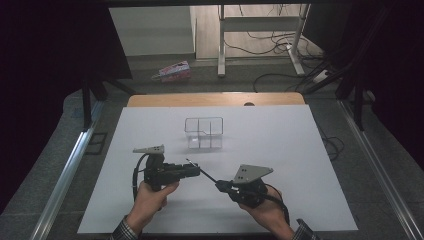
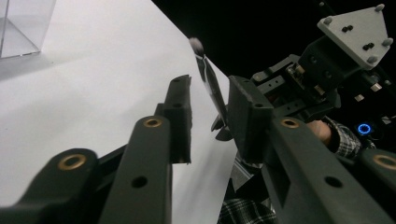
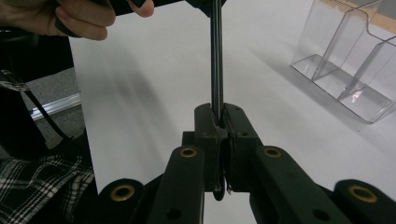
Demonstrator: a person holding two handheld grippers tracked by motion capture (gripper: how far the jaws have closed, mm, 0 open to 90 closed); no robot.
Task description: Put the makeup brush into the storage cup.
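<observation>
while right gripper (image 3: 219, 122) grips brush (image 3: 216, 60) handle tight above desk (image 1: 280, 145), left gripper (image 2: 212, 123) sits loose around brush, not pinching yet. squeeze middle of handle gently, keep brush steady, then carry to clear box (image 1: 203, 132) nearby.

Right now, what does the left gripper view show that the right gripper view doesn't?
Left gripper view: a pale bristle tip, the grey plate on the right tool, and the left tool open around the brush. Right gripper view: the right tool shut on the handle, and the clear organizer with its dividers. Both: brush, organizer, white table.
</observation>
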